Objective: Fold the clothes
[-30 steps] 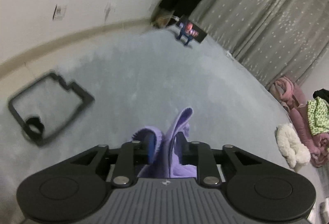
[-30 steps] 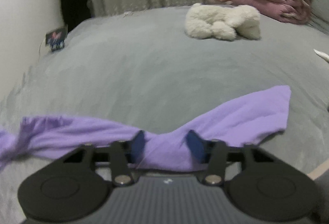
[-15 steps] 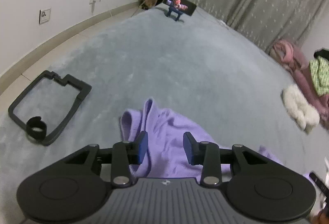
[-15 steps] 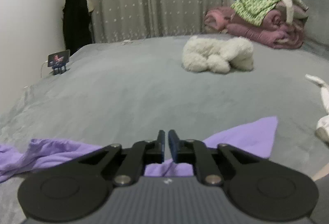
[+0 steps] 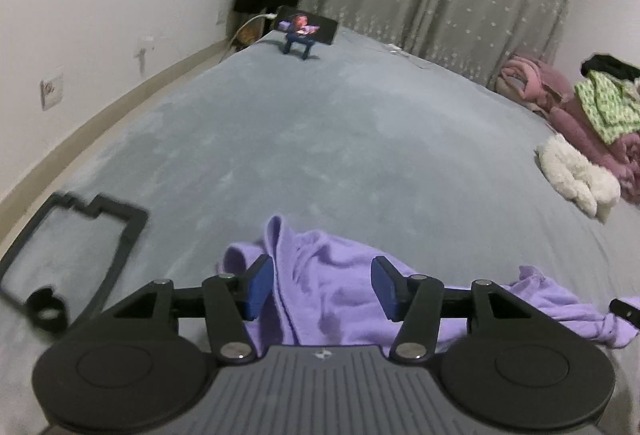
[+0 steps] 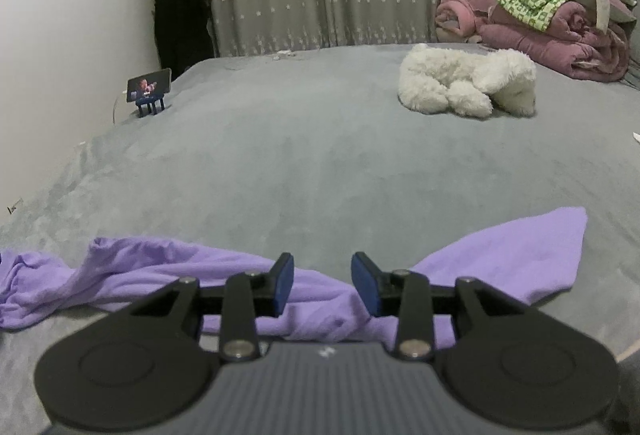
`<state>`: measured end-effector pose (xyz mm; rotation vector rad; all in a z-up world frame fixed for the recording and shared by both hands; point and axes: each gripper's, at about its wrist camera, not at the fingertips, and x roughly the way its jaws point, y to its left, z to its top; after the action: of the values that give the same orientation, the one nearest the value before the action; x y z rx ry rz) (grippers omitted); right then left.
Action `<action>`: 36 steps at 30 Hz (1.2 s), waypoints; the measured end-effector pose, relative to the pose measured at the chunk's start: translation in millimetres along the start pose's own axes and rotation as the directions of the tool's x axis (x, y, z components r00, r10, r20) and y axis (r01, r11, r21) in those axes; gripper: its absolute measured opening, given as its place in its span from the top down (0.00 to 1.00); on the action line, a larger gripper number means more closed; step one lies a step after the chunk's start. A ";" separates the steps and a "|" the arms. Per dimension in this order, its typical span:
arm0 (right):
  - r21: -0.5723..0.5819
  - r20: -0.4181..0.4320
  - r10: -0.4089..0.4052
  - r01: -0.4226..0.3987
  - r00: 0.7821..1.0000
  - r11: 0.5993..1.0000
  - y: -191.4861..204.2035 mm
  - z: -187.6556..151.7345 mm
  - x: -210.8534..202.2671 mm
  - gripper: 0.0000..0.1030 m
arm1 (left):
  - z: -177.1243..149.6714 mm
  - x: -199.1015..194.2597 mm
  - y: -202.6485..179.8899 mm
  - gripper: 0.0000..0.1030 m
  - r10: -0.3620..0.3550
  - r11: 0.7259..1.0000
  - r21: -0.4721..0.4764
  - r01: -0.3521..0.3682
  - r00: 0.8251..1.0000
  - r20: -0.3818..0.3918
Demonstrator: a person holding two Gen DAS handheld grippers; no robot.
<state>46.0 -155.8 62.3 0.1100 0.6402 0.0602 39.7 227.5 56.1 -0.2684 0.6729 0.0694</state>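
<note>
A purple garment point(image 5: 340, 287) lies crumpled on the grey bed point(image 5: 320, 139). My left gripper point(image 5: 322, 285) is open above its bunched left end, and holds nothing. In the right wrist view the same garment point(image 6: 516, 255) stretches from left to right across the bed, with a flat pointed part at the right. My right gripper point(image 6: 322, 283) is open just above its middle, and holds nothing. The tip of the other gripper point(image 5: 624, 309) shows at the right edge of the left wrist view.
A black frame with a ring point(image 5: 76, 255) lies at the bed's left edge. A phone on a blue stand point(image 5: 304, 29) is at the far corner. A white plush toy point(image 6: 468, 83) and a pile of pink blankets and clothes point(image 6: 560, 15) lie at the far right.
My left gripper let go of the purple garment and opened wide. My right gripper shut half a second ago and has opened again. The garment now lies on the bed.
</note>
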 end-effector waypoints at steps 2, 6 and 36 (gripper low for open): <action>0.004 -0.005 0.002 -0.002 1.000 1.000 -1.5 0.7 2.3 0.66 | -0.8 12.8 -4.9 0.51 0.045 0.998 0.041 -0.045 0.999 0.003; -0.010 -0.010 0.014 -0.014 1.000 1.000 1.3 0.2 3.8 0.66 | -0.3 29.4 -2.8 0.95 0.065 0.997 0.045 -0.065 0.998 -0.011; 0.048 -0.009 0.078 -0.077 0.997 0.996 -12.1 5.9 4.6 0.52 | 21.4 -114.6 30.2 0.97 -0.302 0.912 -0.083 0.401 0.795 0.527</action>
<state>53.5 -167.9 62.8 0.1810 0.6483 0.1202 -41.4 265.0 136.9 -0.5383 0.0792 -0.1551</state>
